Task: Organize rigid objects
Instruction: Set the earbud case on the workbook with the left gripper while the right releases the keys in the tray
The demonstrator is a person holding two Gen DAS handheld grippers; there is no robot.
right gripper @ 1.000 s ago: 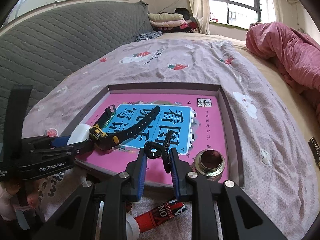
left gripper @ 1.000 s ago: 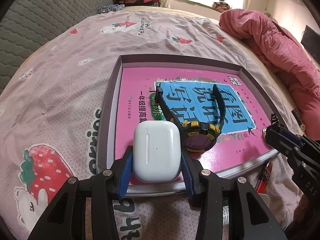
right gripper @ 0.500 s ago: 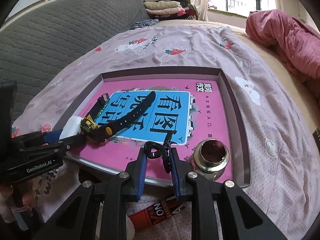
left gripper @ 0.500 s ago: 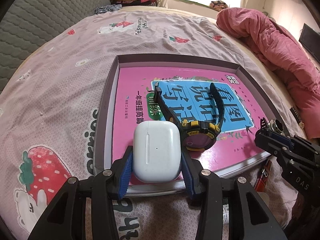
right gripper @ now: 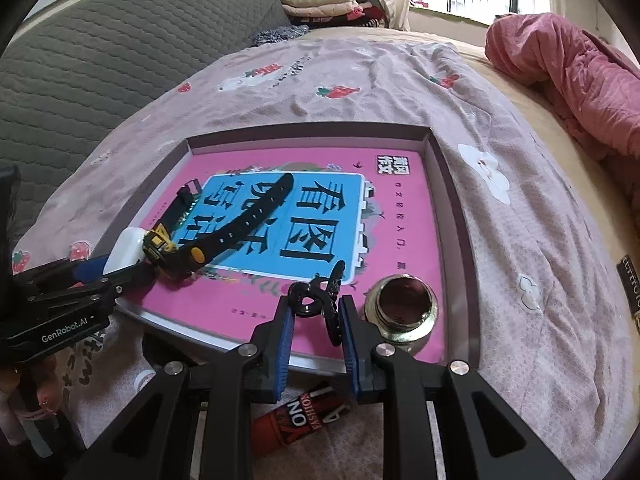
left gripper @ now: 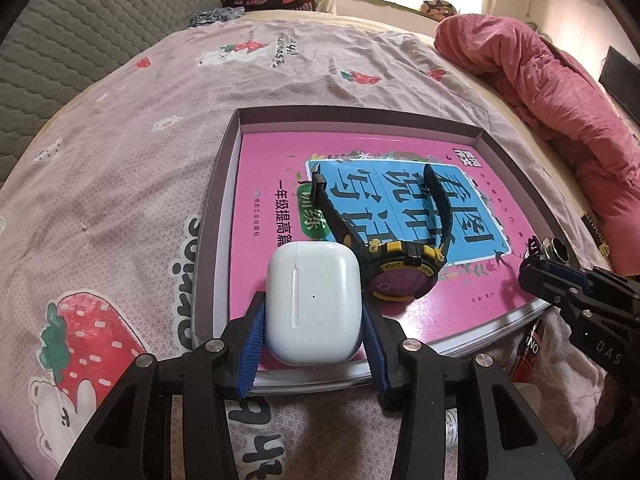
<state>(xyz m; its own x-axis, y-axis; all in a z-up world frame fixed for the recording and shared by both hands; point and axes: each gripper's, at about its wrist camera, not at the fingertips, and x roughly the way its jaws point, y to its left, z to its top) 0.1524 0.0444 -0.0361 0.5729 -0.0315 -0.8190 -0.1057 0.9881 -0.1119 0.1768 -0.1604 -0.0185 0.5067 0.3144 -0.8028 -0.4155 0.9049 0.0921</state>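
Note:
My left gripper (left gripper: 314, 316) is shut on a white earbuds case (left gripper: 314, 298), held over the near edge of a shallow box (left gripper: 216, 208) that holds a pink book (left gripper: 260, 184). A black and yellow watch (left gripper: 400, 264) lies on the book just right of the case. My right gripper (right gripper: 316, 312) is shut on a small black hair clip (right gripper: 316, 300) over the book's near edge. A brass metal fitting (right gripper: 402, 308) sits on the book right of that gripper. The left gripper also shows in the right wrist view (right gripper: 100, 276).
The box lies on a bed with a strawberry-print sheet (left gripper: 120, 140). A red tube (right gripper: 300, 416) lies on the sheet below the right gripper. A pink duvet (left gripper: 552, 92) is heaped at the right. A grey headboard (right gripper: 80, 64) is at the left.
Both grippers have moved a little forward over the box edge with their loads. The right gripper has shifted nearer the brass fitting.

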